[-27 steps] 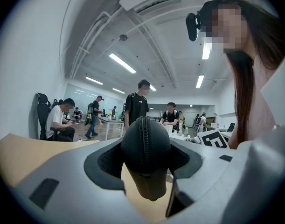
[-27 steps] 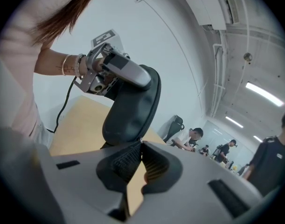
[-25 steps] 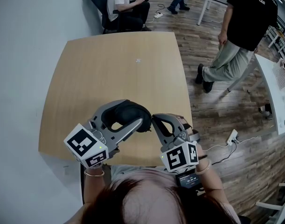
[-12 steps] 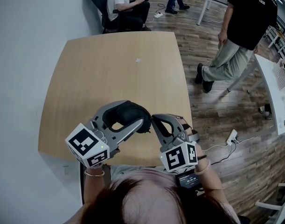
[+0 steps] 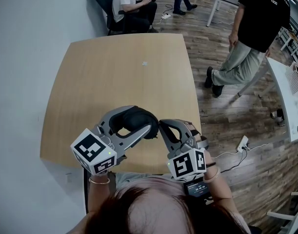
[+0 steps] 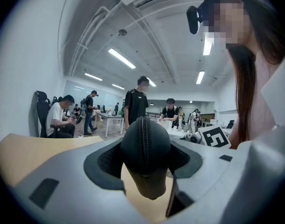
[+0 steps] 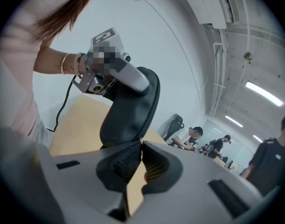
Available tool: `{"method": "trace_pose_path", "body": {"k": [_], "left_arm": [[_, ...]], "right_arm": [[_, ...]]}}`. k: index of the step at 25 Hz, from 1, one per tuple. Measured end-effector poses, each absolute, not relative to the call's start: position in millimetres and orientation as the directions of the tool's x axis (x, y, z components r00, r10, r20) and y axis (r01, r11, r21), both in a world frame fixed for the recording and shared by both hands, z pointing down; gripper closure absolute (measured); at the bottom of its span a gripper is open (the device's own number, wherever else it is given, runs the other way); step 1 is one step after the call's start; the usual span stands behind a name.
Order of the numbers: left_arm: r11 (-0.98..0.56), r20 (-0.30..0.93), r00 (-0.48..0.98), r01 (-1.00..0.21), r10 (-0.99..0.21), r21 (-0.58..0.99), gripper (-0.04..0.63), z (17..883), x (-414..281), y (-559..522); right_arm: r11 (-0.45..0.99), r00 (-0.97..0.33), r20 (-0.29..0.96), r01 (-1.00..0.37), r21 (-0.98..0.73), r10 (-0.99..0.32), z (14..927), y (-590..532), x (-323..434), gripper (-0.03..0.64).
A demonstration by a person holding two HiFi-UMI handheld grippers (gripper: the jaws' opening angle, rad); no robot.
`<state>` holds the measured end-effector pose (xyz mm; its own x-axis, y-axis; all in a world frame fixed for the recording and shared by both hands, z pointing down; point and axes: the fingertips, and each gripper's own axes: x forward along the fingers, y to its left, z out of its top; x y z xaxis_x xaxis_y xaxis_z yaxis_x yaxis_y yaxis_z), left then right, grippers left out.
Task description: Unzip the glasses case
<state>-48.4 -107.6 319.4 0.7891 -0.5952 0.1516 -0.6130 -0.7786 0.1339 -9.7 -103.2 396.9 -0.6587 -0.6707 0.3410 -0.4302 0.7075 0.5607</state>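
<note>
Glasses case [image 5: 135,116] up over the tabletop's [image 5: 114,72] near edge, squeezed in our left tool [image 5: 139,121] | right tool [image 7: 141,143] pinched together, tips touching the case's end | zip [image 6: 143,141] runs along the case, away from those tips

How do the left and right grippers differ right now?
The left gripper has its jaws apart, clamped round the black glasses case; the right gripper has its jaws together at the case's edge. Left carries the case; right holds nothing bulky, and a zip pull there cannot be made out. Both hover above the table.
</note>
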Motion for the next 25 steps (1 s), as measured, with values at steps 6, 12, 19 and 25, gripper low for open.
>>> {"method": "trace_pose_path", "body": {"k": [6,12,19,25], "left_arm": [[-0.778,0.184,0.783,-0.617,-0.594,0.116,0.347,326,-46,-107],[-0.778,0.2,0.779,-0.62,-0.595,0.099,0.347,328,-42,-107],[-0.775,0.217,0.77,-0.626,-0.599,0.081,0.347,330,-40,-107],[-0.778,0.232,0.771,-0.623,-0.593,0.081,0.347,332,-39,-106]], "right_arm": [[0.707,-0.648,0.356,-0.423,0.566,-0.673,402,-104,-10,0.6],[0.707,-0.649,0.355,-0.425,0.565,-0.673,402,-103,-8,0.6],[0.706,-0.643,0.359,-0.426,0.566,-0.676,405,-104,-8,0.6],[0.707,-0.644,0.359,-0.428,0.563,-0.676,405,-105,-6,0.6]]}}
